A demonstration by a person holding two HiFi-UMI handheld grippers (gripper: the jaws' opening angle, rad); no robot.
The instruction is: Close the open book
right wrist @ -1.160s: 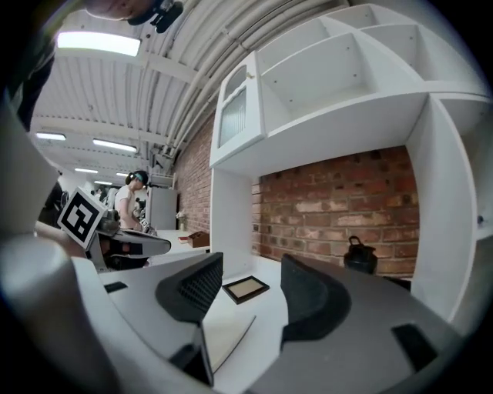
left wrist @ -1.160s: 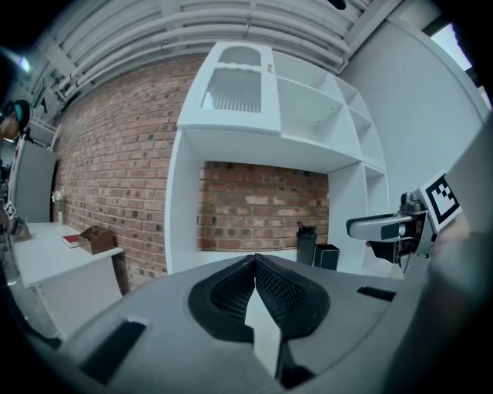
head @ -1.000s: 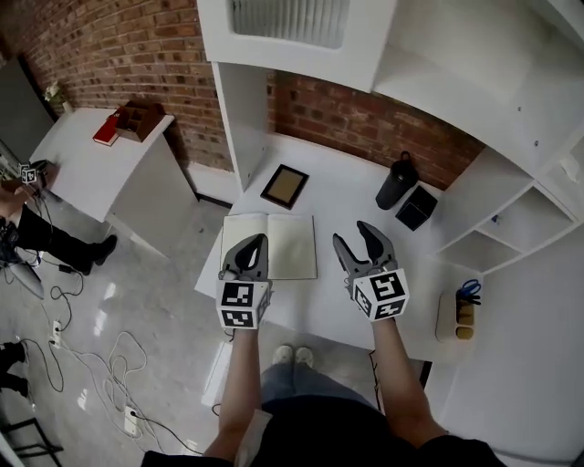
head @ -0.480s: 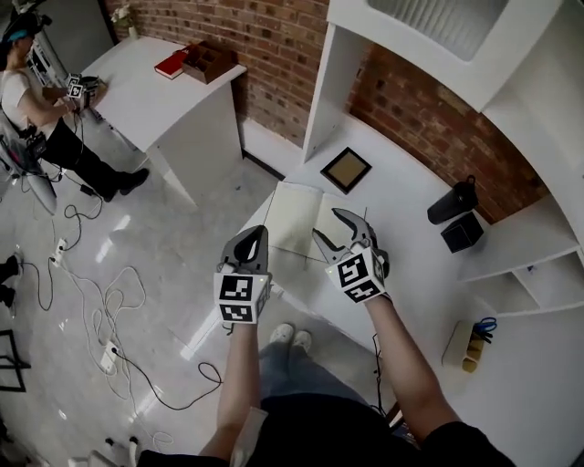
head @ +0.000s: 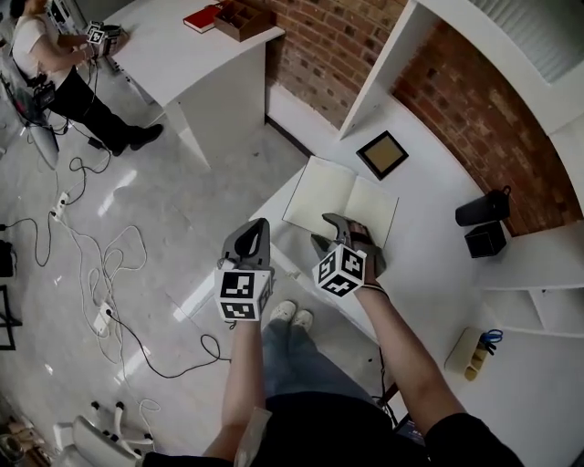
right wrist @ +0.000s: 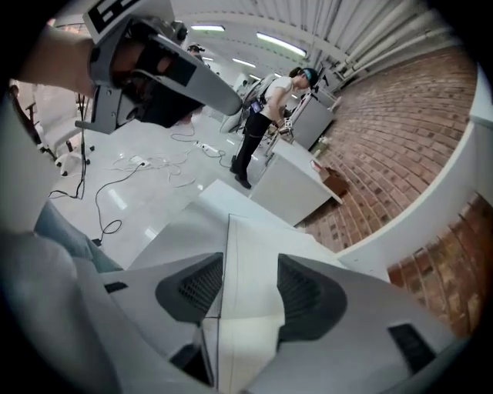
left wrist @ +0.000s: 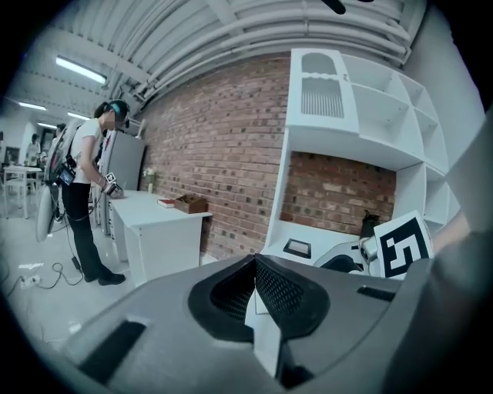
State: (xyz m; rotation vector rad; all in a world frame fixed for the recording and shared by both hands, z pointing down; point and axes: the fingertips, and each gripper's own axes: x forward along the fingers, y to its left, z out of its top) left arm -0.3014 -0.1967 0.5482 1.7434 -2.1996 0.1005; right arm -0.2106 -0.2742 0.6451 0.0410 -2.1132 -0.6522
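the open book (head: 342,201) lay flat on the white desk (head: 429,274), near the desk's left corner, its two pale pages spread and facing up. the right gripper (right wrist: 250,260) sat at the book's near edge with its jaws standing apart. in the right gripper view a pale page and its straight edge showed between them, though whether either jaw touched the paper could not be told. the left gripper (left wrist: 255,262) hung off the desk, over the glossy floor (head: 164,210), just beside the right one; its jaw tips met and it held nothing.

beyond the book, a small dark picture frame (head: 382,154) lay flat near the brick wall (head: 456,109). further right stood a black cylinder (head: 482,208), with a black box (head: 485,239) just beside it. a holder with blue-handled scissors (head: 474,351) sat at the desk's far right.

well apart, across the floor, a second white table (head: 173,55) carried a red book (head: 203,17) and a wooden organiser (head: 243,18) — a person (head: 55,64) stood at its end. loose cables (head: 91,274) trailed over the floor.
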